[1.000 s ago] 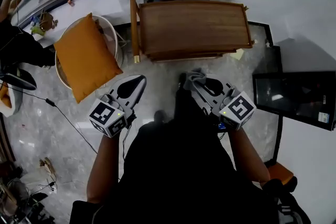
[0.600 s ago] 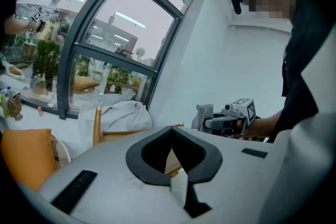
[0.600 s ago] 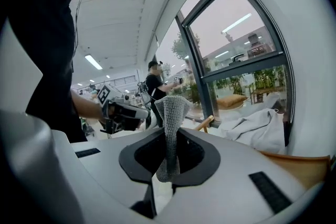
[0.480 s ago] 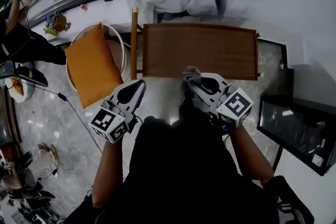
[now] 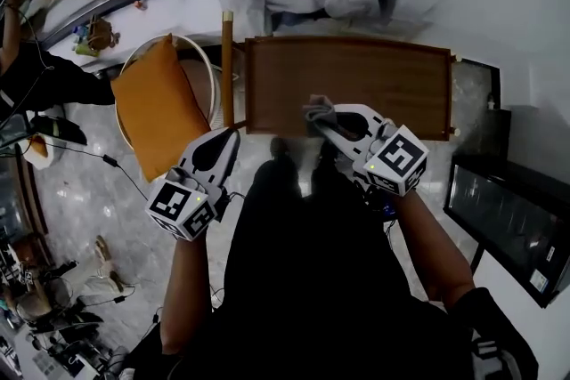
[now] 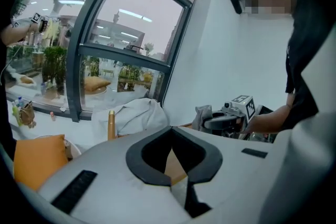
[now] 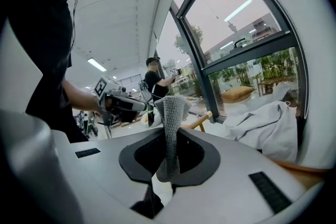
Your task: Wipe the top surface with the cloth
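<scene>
One knitted grey cloth (image 5: 318, 111), a limp narrow strip, is pinched in the closed jaws of the right gripper (image 7: 169, 131). It sits over the near edge of the single rectangular wooden table (image 5: 374, 76), left of its middle. The left gripper (image 6: 171, 129), jaws together on nothing, hangs off the near left corner, beside one orange cushion (image 5: 158, 107).

Soft daylight from the window (image 6: 131, 34) lights sharp pictures; gripper views bend, darkening at edges.
</scene>
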The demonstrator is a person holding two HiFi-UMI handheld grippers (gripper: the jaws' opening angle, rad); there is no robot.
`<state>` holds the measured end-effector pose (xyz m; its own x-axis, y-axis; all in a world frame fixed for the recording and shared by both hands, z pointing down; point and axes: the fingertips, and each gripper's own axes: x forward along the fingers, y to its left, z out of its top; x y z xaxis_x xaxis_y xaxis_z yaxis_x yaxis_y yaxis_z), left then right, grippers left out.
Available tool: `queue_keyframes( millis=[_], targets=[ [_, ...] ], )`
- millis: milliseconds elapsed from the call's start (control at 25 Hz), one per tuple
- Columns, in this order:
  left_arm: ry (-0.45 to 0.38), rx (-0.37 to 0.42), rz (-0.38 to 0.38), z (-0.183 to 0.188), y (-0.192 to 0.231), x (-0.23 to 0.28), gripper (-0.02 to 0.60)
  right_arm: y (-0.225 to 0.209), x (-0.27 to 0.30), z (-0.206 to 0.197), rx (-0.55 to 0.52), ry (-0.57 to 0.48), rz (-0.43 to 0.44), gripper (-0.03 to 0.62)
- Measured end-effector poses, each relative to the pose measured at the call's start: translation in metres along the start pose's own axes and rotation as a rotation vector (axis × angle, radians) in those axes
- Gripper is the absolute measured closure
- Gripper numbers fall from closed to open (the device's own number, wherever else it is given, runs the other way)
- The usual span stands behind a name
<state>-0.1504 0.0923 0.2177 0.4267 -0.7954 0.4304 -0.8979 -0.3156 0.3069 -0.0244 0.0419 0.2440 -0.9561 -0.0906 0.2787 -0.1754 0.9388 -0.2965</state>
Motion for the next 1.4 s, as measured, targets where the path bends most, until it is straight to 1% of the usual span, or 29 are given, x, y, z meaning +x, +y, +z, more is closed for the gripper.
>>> queue_keyframes(
  millis=[160,280,360,440,560,640,720,840,960,1080,1200,1280,1400],
  targets=[
    [0.005,-0.009,-0.016,0.002,0.035,0.012,0.571,-0.019,0.04,0.006,-0.011,0.051,0.015,0.553],
    [0.029,-0.022,-0.047,-0.002,0.065,0.024,0.571,-0.033,0.077,0.008,0.036,0.086,0.022,0.554],
    [0.038,-0.035,-0.065,-0.003,0.082,0.031,0.571,-0.042,0.099,0.006,0.065,0.12,0.002,0.553],
    [0.035,-0.049,-0.069,-0.002,0.099,0.036,0.571,-0.051,0.119,0.005,0.069,0.151,-0.015,0.554],
    [0.032,-0.061,-0.091,0.001,0.12,0.048,0.571,-0.07,0.148,0.0,0.102,0.179,-0.057,0.554],
    [0.034,-0.074,-0.123,0.002,0.129,0.057,0.571,-0.084,0.166,-0.007,0.153,0.189,-0.089,0.554],
    [0.046,-0.099,-0.144,0.002,0.137,0.064,0.571,-0.097,0.183,-0.019,0.226,0.206,-0.116,0.554],
    [0.079,-0.128,-0.127,-0.003,0.153,0.072,0.571,-0.114,0.207,-0.043,0.32,0.241,-0.149,0.554],
    [0.116,-0.123,-0.085,-0.013,0.17,0.079,0.571,-0.128,0.228,-0.065,0.373,0.263,-0.161,0.554],
    [0.143,-0.149,-0.057,-0.022,0.179,0.085,0.571,-0.137,0.243,-0.089,0.391,0.301,-0.159,0.554],
    [0.163,-0.156,-0.031,-0.025,0.183,0.091,0.571,-0.145,0.253,-0.107,0.396,0.335,-0.158,0.553],
    [0.173,-0.16,-0.029,-0.03,0.18,0.097,0.571,-0.15,0.259,-0.117,0.401,0.358,-0.163,0.553],
    [0.19,-0.146,-0.049,-0.033,0.168,0.108,0.571,-0.158,0.268,-0.129,0.415,0.387,-0.174,0.554]
  ],
)
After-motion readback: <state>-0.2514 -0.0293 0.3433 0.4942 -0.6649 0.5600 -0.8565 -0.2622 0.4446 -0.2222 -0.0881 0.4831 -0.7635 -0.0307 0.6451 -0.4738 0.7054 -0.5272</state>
